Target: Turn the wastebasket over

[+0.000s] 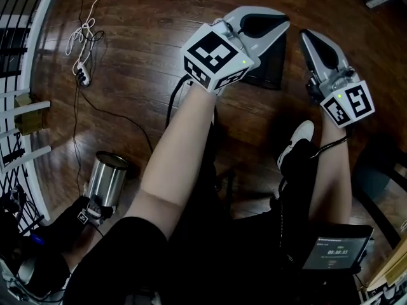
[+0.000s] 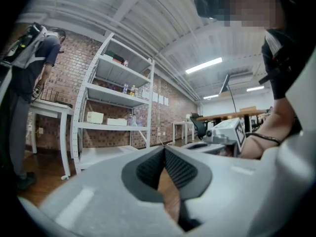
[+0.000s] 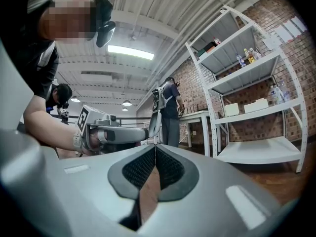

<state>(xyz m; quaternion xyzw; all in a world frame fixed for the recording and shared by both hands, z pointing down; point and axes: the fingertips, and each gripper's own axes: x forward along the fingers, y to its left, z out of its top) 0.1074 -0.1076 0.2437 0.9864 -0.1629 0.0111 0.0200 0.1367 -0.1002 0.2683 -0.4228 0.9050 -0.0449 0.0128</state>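
- Head view: I hold my left tool (image 1: 276, 25) and right tool (image 1: 311, 43) out level over the wooden floor (image 1: 146, 37). The steel wastebasket (image 1: 108, 180) stands upright on the floor at lower left, well apart from both.
- Left gripper view: my left tool (image 2: 164, 149) is closed, tips meeting with nothing between them. A white shelf rack (image 2: 116, 95) stands ahead.
- Right gripper view: my right tool (image 3: 155, 148) is closed too and empty.

Pwr strip (image 1: 81, 76) on wood floor (image 1: 146, 30); white shelf rack (image 3: 259, 151) nr brick wall (image 3: 302, 58).
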